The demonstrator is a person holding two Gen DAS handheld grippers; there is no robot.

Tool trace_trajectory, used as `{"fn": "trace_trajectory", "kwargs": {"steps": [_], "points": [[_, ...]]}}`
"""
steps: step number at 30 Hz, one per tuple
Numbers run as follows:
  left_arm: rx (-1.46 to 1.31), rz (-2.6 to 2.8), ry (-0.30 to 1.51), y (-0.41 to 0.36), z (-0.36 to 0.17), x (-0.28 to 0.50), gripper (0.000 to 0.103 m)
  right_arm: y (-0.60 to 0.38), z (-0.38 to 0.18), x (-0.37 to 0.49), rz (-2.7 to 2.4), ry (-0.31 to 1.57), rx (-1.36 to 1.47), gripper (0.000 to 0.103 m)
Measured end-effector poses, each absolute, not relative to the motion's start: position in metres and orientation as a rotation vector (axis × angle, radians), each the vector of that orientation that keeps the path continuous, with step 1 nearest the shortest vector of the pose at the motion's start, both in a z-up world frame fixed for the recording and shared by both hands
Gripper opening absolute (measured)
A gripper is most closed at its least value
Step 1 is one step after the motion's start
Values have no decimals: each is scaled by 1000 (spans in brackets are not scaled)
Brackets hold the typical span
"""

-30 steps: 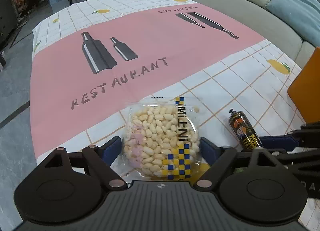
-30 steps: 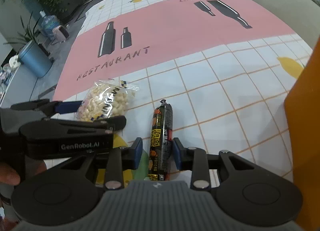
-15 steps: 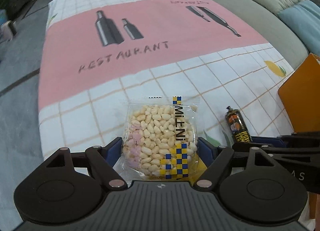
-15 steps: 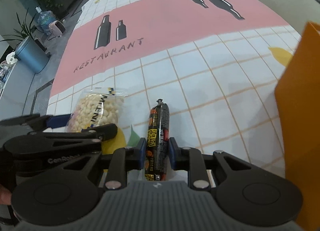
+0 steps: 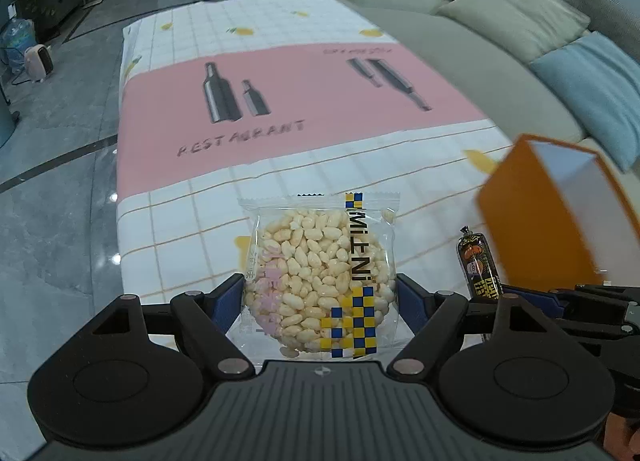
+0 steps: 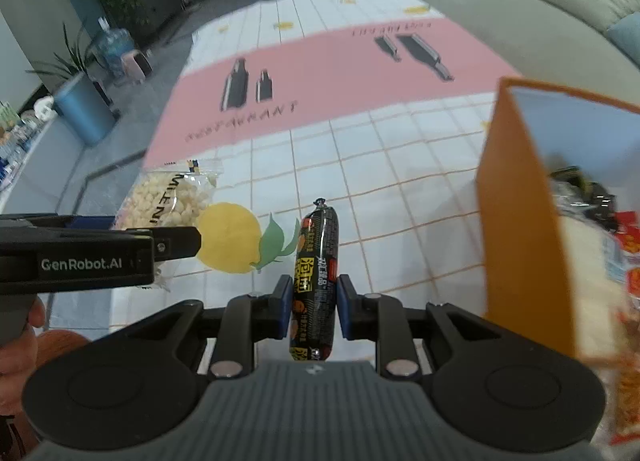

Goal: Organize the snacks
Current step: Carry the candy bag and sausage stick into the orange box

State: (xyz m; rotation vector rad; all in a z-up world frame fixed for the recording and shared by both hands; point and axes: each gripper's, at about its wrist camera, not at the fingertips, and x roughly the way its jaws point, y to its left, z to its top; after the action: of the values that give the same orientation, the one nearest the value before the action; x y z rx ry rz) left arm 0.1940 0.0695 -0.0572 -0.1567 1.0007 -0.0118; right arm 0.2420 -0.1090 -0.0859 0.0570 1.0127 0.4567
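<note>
Between each claw's fingers, a snack.
Left claw [image 5: 320, 297] grips puffs [image 5: 320, 277], right claw [image 6: 310, 299] sausage [image 6: 316, 281]; next, right into box [image 6: 520, 221].

The left hand-held gripper [image 5: 320, 297] was held level and pointed forward, its blue-padded fingers [image 5: 228, 297] spread wide and pressed against both sides of a puffed rice snack packet [image 5: 320, 273]. The right hand-held gripper [image 6: 310, 299] sat just to its right, also level, with its fingers [image 6: 285, 301] drawn in narrow and clamped on a dark sausage stick [image 6: 316, 277]. In the right wrist view, part of the person's left hand [image 6: 20, 325] showed at the near left edge, wrapped around the left gripper's handle.
</note>
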Motion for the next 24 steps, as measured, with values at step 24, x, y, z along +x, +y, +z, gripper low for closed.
{"fn": "trace_trajectory", "kwargs": {"steps": [24], "points": [[55, -394, 942, -129, 2, 220, 91, -290, -40, 212, 208, 889, -83, 21]]}}
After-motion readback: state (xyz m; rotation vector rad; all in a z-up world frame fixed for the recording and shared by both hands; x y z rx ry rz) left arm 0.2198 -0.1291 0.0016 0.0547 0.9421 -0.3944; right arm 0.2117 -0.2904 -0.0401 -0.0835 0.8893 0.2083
